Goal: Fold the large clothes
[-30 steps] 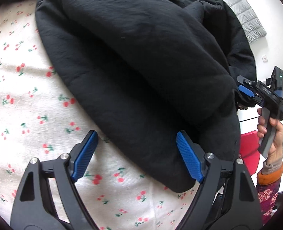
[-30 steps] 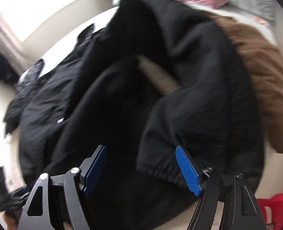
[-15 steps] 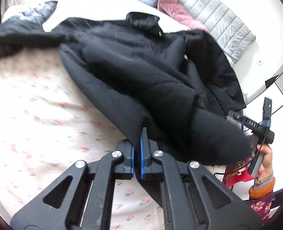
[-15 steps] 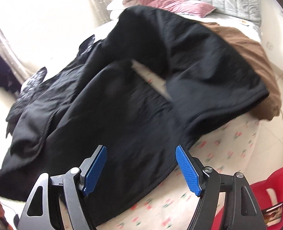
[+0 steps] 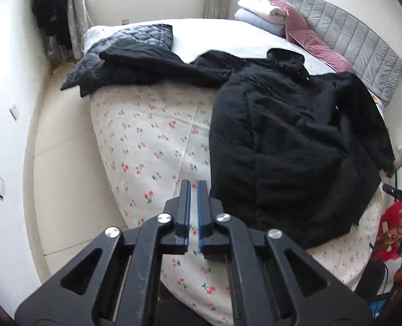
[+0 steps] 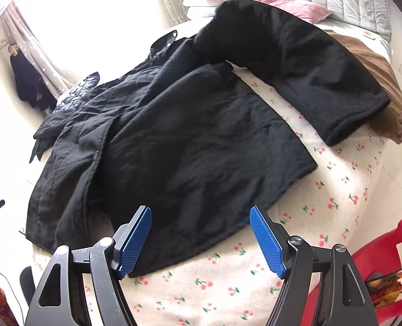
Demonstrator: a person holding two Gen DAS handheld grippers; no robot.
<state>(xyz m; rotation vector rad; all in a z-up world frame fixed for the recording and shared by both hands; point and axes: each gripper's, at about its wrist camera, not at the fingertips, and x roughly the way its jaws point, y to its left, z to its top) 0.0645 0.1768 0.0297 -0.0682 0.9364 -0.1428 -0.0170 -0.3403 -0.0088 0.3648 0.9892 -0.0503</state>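
A large black coat [image 5: 287,146] lies spread on the cherry-print bedsheet [image 5: 152,135], partly folded over itself. In the right wrist view the coat [image 6: 190,141] fills the middle, with one sleeve [image 6: 309,62] stretched toward the far right. My left gripper [image 5: 193,190] is shut with only a thin gap and holds nothing, raised above the sheet to the left of the coat. My right gripper [image 6: 201,231] is open and empty, just above the coat's near hem.
A dark quilted jacket [image 5: 124,46] lies at the bed's far left. A brown blanket [image 6: 377,81] lies under the sleeve at the right. Pillows [image 5: 266,13] and a grey headboard [image 5: 358,46] are at the back. A red stool [image 6: 385,266] stands by the bed.
My left gripper closed on the coat's edge, then let it go and pulled back and up. The right gripper stayed open and drew back; the coat now lies flatter.
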